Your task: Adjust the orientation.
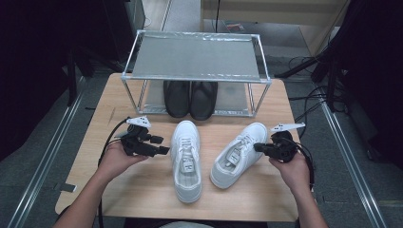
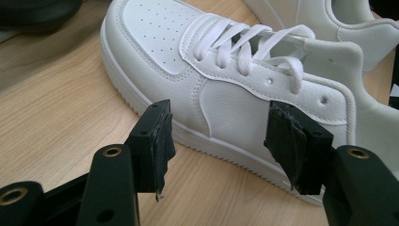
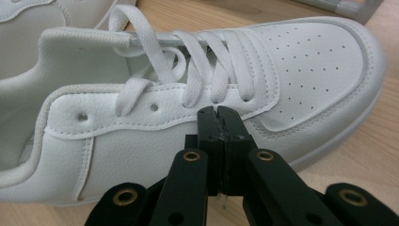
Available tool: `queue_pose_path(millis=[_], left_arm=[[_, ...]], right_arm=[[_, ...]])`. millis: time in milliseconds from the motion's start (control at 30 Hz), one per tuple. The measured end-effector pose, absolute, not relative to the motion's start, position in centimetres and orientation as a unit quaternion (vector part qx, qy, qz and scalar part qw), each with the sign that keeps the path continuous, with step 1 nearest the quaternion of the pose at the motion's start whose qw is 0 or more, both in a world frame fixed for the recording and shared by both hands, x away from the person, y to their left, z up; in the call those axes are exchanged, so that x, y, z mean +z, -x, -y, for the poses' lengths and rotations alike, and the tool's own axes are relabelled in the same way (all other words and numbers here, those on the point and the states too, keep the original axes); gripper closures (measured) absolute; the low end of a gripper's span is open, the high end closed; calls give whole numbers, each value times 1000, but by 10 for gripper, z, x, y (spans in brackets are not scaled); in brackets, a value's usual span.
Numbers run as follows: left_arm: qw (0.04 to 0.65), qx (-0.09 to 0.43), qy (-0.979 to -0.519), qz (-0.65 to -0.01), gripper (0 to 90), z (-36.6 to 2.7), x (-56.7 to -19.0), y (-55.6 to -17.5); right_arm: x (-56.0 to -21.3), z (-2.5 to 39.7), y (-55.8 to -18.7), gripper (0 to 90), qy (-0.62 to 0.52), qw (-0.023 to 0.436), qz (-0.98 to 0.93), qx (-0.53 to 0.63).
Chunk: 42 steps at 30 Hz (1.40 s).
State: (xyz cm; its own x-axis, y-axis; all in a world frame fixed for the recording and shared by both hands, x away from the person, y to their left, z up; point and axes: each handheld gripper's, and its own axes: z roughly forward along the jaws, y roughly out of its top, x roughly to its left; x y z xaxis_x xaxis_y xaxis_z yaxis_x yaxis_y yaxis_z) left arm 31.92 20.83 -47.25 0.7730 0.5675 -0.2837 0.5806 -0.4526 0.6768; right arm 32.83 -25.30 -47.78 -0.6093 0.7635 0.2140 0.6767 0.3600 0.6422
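Observation:
Two white lace-up sneakers lie on the wooden table [image 1: 142, 187]. The left sneaker [image 1: 186, 161] [image 2: 226, 70] points away from me. The right sneaker [image 1: 237, 154] [image 3: 291, 66] is angled, with its toe to the far right. My left gripper [image 1: 161, 145] [image 2: 225, 140] is open just left of the left sneaker, and its jaws face the shoe's side below the laces without touching it. My right gripper [image 1: 257, 147] [image 3: 219, 117] is shut, with nothing between its jaws. Its tip sits close to the right sneaker's outer side, under the laces.
A metal-framed shoe rack [image 1: 196, 56] stands at the back of the table, with a pair of black shoes [image 1: 190, 97] on its lower shelf. Cables trail from both grippers. Bare table lies in front of the sneakers.

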Motion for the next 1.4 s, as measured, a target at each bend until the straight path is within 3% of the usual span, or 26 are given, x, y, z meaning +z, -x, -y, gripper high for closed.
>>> queue_pose_path(millis=[733,1400], left_arm=[[392,-1,-853,-344,410,-213,-476,-312],[393,-4,-856,-337,410,-210,-476,-314]], right_arm=[[-484,220,-357,900,-411,36,-824,389],[-485,190,-352,900,-380,28,-837,392]])
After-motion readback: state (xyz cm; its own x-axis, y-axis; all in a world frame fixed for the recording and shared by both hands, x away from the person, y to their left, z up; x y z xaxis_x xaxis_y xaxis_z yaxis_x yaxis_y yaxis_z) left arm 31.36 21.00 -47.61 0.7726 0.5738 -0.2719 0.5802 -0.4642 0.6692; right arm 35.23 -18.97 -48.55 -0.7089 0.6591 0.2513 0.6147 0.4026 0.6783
